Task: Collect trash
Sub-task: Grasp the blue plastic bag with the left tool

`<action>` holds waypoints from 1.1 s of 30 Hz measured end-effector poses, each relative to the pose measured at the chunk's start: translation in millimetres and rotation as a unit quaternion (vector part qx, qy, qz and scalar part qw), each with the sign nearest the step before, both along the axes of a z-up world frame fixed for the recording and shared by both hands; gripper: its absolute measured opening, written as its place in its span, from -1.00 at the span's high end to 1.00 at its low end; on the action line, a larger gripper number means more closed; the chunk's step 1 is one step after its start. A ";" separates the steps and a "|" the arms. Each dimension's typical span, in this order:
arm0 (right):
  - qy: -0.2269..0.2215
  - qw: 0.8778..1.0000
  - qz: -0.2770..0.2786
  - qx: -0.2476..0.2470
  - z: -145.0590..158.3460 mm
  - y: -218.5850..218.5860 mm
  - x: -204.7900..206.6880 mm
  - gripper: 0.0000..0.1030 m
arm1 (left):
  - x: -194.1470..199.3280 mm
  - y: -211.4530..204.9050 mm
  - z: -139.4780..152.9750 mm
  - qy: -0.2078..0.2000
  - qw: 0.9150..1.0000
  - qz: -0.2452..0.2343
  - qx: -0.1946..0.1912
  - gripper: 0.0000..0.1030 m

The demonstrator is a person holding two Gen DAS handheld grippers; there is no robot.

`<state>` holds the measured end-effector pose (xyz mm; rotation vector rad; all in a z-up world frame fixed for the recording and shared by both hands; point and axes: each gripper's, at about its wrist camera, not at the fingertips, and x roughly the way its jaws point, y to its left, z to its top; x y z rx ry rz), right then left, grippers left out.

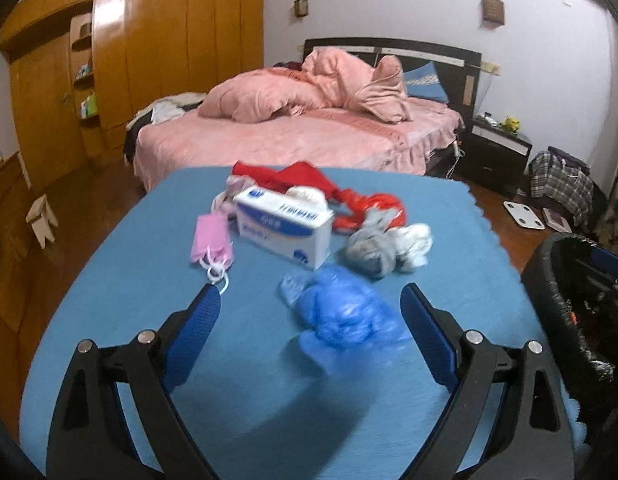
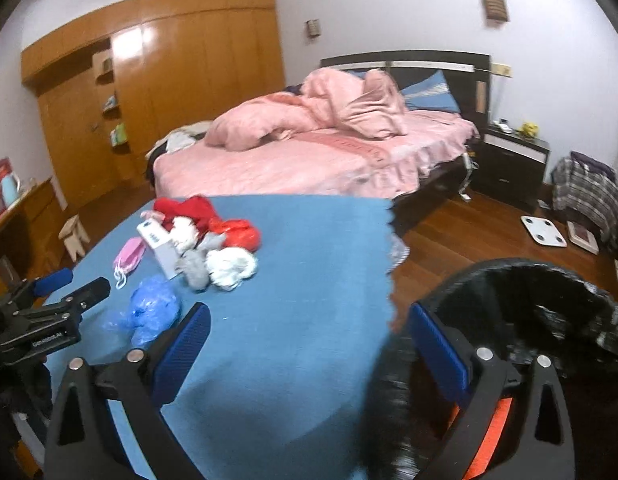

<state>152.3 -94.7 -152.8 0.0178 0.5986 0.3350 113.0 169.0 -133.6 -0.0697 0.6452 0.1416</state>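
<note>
- Hovering over the blue table (image 1: 109,360), the left gripper (image 1: 311,292) has its jaws spread wide and grips nothing.
- Between its fingers (image 1: 197,320), slightly ahead, lies a crumpled blue bag (image 1: 341,308).
- Beyond the bag sits the rest of the trash: a white box (image 1: 285,228) at the middle, a pink mask (image 1: 213,242) just left of it, a grey wad (image 1: 369,250) and a white wad (image 1: 415,246) to its right, and red plastic (image 1: 349,196) behind.
- The right gripper (image 2: 309,312) is likewise spread and empty, straddling the table's right edge (image 2: 389,260).
- Its right finger (image 2: 437,344) is over the rim of a black bin (image 2: 529,280), which stands on the wood floor (image 2: 469,232) beside the table.
- Farther back is a pink bed (image 2: 309,160) and a wooden wardrobe (image 2: 189,60).
</note>
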 end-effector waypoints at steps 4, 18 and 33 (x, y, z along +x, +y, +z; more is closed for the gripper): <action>0.006 1.000 0.004 -0.014 -12.0 12.6 9.2 -0.88 | 9.0 2.7 -15.6 0.018 1.000 -0.001 -0.010 -0.73; 0.013 1.000 -0.003 -0.028 -21.1 8.0 23.5 -0.88 | 54.5 -13.0 -57.3 0.090 0.994 -0.031 -0.062 -0.12; 0.017 1.000 0.003 -0.021 -22.0 21.4 37.5 -0.88 | 47.3 -5.0 -46.3 0.056 0.996 -0.023 -0.066 0.34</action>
